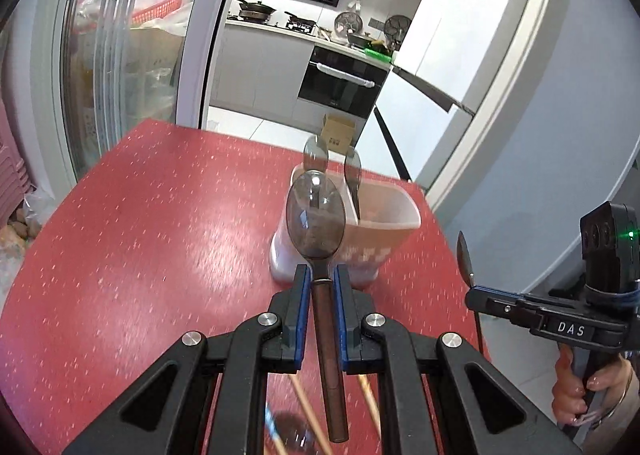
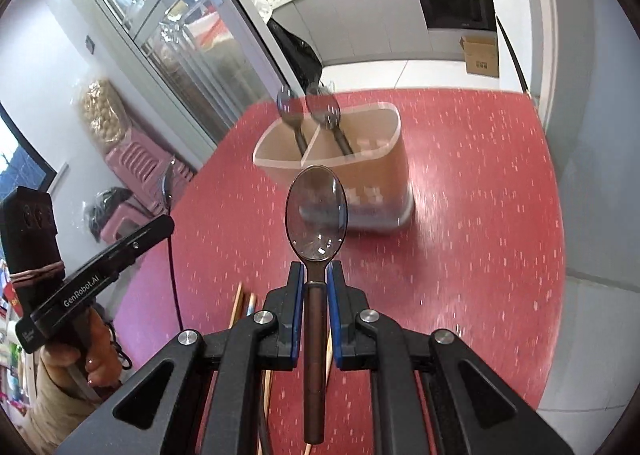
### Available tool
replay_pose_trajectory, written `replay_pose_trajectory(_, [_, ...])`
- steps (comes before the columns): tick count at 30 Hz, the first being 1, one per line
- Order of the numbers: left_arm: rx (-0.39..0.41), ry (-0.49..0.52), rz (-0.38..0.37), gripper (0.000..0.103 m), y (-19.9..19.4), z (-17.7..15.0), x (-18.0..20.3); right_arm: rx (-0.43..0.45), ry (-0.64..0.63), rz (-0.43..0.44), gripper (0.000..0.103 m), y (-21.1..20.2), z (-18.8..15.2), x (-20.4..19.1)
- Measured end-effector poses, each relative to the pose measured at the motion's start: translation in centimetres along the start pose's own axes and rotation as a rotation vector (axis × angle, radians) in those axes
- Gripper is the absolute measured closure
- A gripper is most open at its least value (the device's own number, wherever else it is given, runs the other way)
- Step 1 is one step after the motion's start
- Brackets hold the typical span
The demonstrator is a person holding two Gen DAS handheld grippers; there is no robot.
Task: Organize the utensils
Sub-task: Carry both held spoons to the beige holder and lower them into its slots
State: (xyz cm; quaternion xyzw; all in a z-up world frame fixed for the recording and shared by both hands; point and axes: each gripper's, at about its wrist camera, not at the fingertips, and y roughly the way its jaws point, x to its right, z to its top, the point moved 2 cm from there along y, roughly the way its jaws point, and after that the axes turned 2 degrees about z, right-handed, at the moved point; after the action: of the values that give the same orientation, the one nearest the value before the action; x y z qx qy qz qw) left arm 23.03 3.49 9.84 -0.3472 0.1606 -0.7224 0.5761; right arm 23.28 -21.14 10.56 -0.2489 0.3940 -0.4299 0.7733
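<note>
My left gripper (image 1: 321,273) is shut on a metal spoon (image 1: 316,215) with a brown handle, its bowl pointing forward above the red table. My right gripper (image 2: 316,271) is shut on a second, matching spoon (image 2: 316,211). Ahead of both stands a beige two-compartment utensil holder (image 1: 384,231) (image 2: 360,159) with two spoons (image 2: 312,111) upright in it. The right gripper (image 1: 472,291) also shows at the right edge of the left wrist view, with its spoon (image 1: 464,255). In the right wrist view the left gripper (image 2: 168,221) appears at left, a hand gripping its handle.
Wooden chopsticks (image 2: 238,303) (image 1: 370,399) lie on the red speckled table (image 1: 160,255) beneath the grippers. Another spoon's bowl (image 1: 292,431) lies blurred under the left gripper. A glass cabinet and pink stools (image 2: 136,167) stand left; a kitchen doorway with a cardboard box (image 2: 480,55) lies beyond.
</note>
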Motion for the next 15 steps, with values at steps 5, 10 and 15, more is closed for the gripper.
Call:
replay_pose_trajectory(5, [0.052,-0.004,-0.006,0.064,1.7,3.9,0.0,0.048,-0.005,0.014,0.09,0.8,4.1,0.1])
replay_pose_trajectory(10, [0.104,-0.005,0.011,0.063,3.5,7.3,0.2,0.128,-0.026,0.004,0.09,1.4,8.4,-0.1])
replay_pose_trajectory(15, [0.163,0.01,0.038,0.063,5.5,10.0,0.4,0.227,-0.049,-0.022,0.09,2.7,11.7,-0.1])
